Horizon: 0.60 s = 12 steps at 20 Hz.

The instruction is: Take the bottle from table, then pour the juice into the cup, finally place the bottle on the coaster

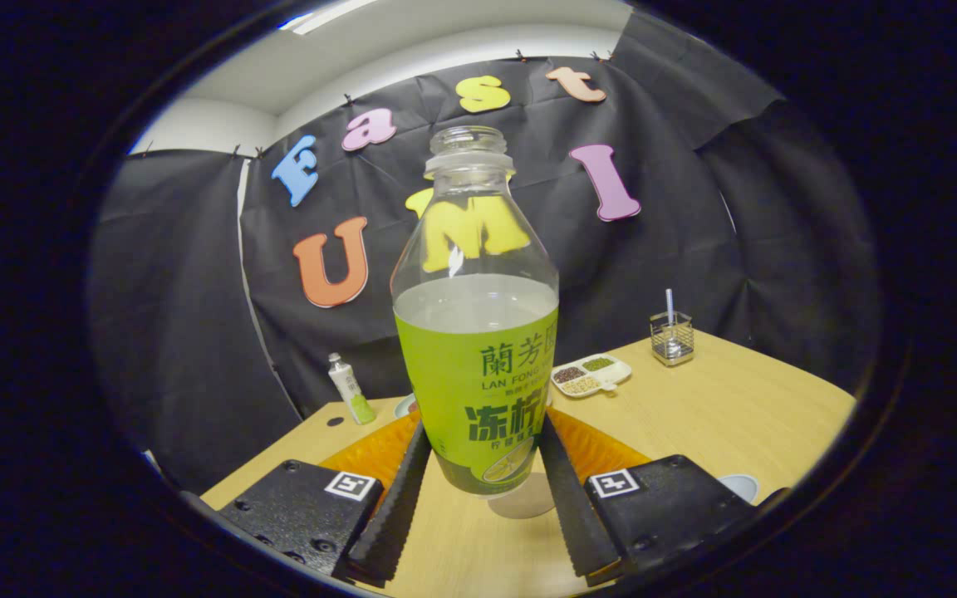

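Observation:
A clear, uncapped bottle (478,374) with a green label stands upright between my fingers, about half full of pale juice. My gripper (483,428) is shut on its lower body, and both ribbed fingers (399,498) press its sides. The base hangs slightly above the wooden table (736,415), with a shadow under it. An orange ribbed mat (370,453) lies just behind the bottle, partly hidden by it. A pale rim (404,405) peeks out left of the bottle. Beside my right finger lies a small white round object (740,486); I cannot tell what it is.
Beyond the bottle to the left stands a small white and green tube (351,389). To the right, a white divided dish (591,374) holds grains. A clear square holder (672,336) with a straw stands near the far table edge.

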Each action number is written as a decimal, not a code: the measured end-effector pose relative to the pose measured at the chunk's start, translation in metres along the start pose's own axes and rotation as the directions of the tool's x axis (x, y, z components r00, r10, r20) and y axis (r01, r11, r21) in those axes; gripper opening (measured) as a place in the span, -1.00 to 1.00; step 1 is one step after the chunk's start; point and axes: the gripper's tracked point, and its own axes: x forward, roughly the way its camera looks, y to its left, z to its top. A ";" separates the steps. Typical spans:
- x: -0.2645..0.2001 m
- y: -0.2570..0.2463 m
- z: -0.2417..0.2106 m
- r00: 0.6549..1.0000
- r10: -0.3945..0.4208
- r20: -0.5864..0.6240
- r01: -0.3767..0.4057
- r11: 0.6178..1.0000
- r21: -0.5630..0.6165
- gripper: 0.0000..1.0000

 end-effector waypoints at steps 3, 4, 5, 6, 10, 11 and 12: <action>0.034 0.004 -0.022 0.998 -0.031 -0.055 0.029 0.999 -0.037 0.58; 0.044 0.003 -0.031 0.996 -0.048 -0.075 0.044 0.998 -0.054 0.58; 0.055 0.001 -0.039 0.994 -0.067 -0.089 0.060 0.996 -0.071 0.58; 0.063 -0.003 -0.047 0.991 -0.085 -0.100 0.077 0.993 -0.086 0.59; 0.090 -0.009 -0.073 0.980 -0.135 -0.147 0.117 0.985 -0.124 0.59; 0.094 -0.012 -0.077 0.977 -0.146 -0.159 0.124 0.982 -0.140 0.59; 0.099 -0.015 -0.081 0.974 -0.154 -0.168 0.128 0.980 -0.152 0.59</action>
